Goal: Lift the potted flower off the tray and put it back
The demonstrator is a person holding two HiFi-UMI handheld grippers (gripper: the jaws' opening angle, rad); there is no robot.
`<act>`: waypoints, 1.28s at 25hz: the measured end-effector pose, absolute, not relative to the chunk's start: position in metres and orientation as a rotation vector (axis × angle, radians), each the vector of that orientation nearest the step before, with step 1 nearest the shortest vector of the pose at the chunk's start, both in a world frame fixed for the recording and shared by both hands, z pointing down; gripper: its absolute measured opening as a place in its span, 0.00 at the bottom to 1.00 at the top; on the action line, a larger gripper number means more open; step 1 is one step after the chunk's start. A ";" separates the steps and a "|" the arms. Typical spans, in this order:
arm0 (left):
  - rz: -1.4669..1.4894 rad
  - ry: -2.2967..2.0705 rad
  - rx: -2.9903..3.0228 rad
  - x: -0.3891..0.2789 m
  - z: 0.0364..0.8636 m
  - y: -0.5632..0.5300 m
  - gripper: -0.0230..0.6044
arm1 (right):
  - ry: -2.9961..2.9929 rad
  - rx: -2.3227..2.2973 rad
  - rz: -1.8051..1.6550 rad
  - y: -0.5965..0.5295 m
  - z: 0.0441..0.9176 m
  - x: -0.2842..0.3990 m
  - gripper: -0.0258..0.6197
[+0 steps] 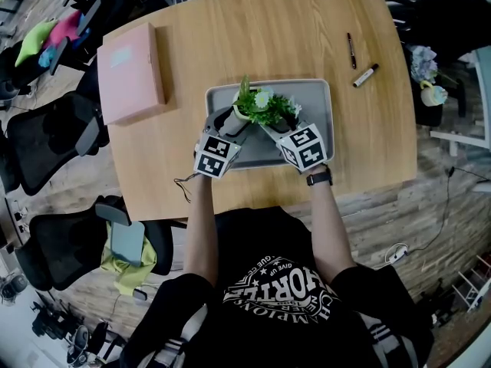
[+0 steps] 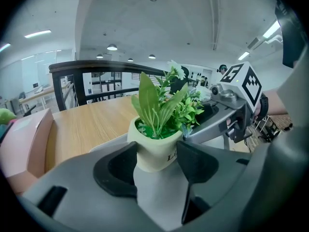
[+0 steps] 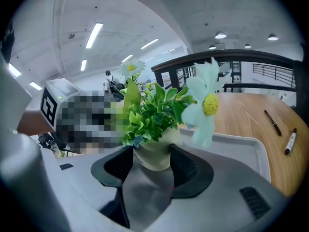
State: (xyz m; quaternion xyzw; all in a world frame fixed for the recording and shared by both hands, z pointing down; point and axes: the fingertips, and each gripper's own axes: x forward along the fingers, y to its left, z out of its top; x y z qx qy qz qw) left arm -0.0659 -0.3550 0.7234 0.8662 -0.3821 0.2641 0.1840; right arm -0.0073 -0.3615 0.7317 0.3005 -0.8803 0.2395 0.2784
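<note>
Contact on both sides — left gripper (image 2: 157, 156) and right gripper (image 3: 150, 153) stand wide, pads of each clamped on the potted flower (image 1: 263, 106) — at the tray's (image 1: 316, 98) upper left, mid-frame in the head view.

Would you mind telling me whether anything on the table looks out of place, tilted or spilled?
Nothing stands out. The potted flower is upright over the tray, with the left gripper and the right gripper closed on its pot from either side. Nothing has spilled onto the tray or the table.
</note>
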 end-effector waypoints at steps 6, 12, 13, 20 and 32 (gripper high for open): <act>0.718 -1.087 2.448 -0.062 0.716 -0.351 0.47 | -2.360 0.820 0.633 -0.357 0.724 -0.004 0.43; 0.682 -1.106 2.453 -0.058 0.703 -0.350 0.47 | -2.373 0.833 0.599 -0.357 0.708 0.000 0.43; 0.675 -1.104 2.453 -0.057 0.700 -0.349 0.47 | -2.375 0.835 0.596 -0.357 0.705 0.001 0.43; 0.572 -1.163 2.416 -0.063 0.684 -0.346 0.47 | -2.403 0.839 0.588 -0.354 0.685 -0.001 0.42; 0.556 -1.225 2.481 -0.062 0.641 -0.336 0.47 | -2.447 0.856 0.501 -0.344 0.642 -0.001 0.41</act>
